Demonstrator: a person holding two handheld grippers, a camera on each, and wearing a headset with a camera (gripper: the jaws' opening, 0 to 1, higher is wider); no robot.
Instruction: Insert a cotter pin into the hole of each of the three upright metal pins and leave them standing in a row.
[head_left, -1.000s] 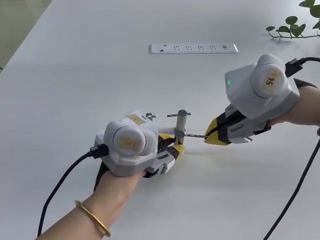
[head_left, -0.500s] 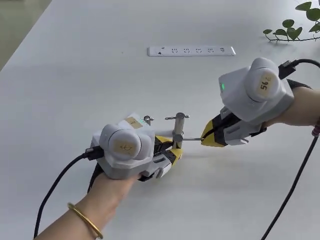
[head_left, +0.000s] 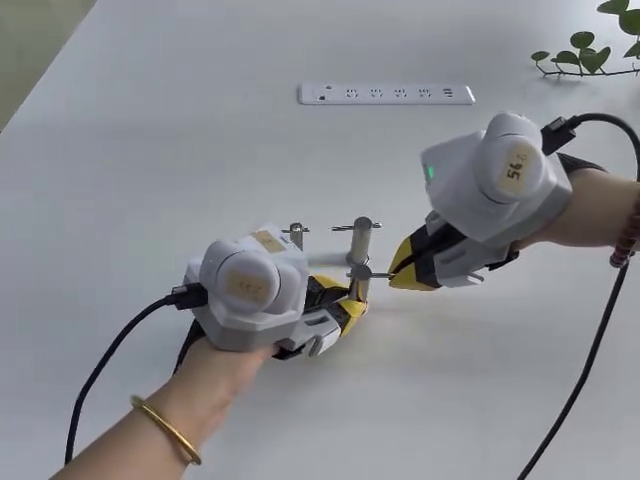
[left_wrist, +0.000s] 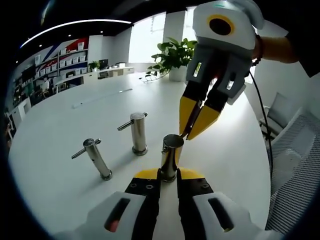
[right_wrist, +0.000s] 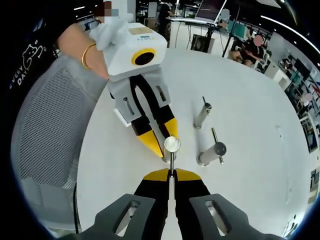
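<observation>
White tabletop (head_left: 150, 150), matte and evenly lit. In the head view a power strip (head_left: 386, 95) lies flat at 12 o'clock and a trailing plant (head_left: 585, 52) sits at approx 1–2 o'clock by the far edge. The left gripper view has an open-plan room behind: shelves at 10 o'clock, big windows at 12. The right gripper view has desks w/ monitors and seated people at 12–1, and a grey mesh chair back (right_wrist: 50, 130) at 9.

Held pin (left_wrist: 171, 152) is upright at 6 o'clock in the left gripper view. The left gripper (left_wrist: 170, 174) is clamped on its lower shaft w/ a yellow tip on each side; the pin's base is hidden.

The right gripper (right_wrist: 171, 175) has its jaws pressed together, pinching the cotter pin (right_wrist: 171, 161) by its end. The pin points to 12 in that view, tip at the held pin's head. Can't tell if it's in the hole.

Second pin (left_wrist: 138, 131) stands at approx 10 o'clock of the held one and third pin (left_wrist: 96, 159) at 9. Both are upright and near each other but not touching, each w/ a cotter pin through the head.
</observation>
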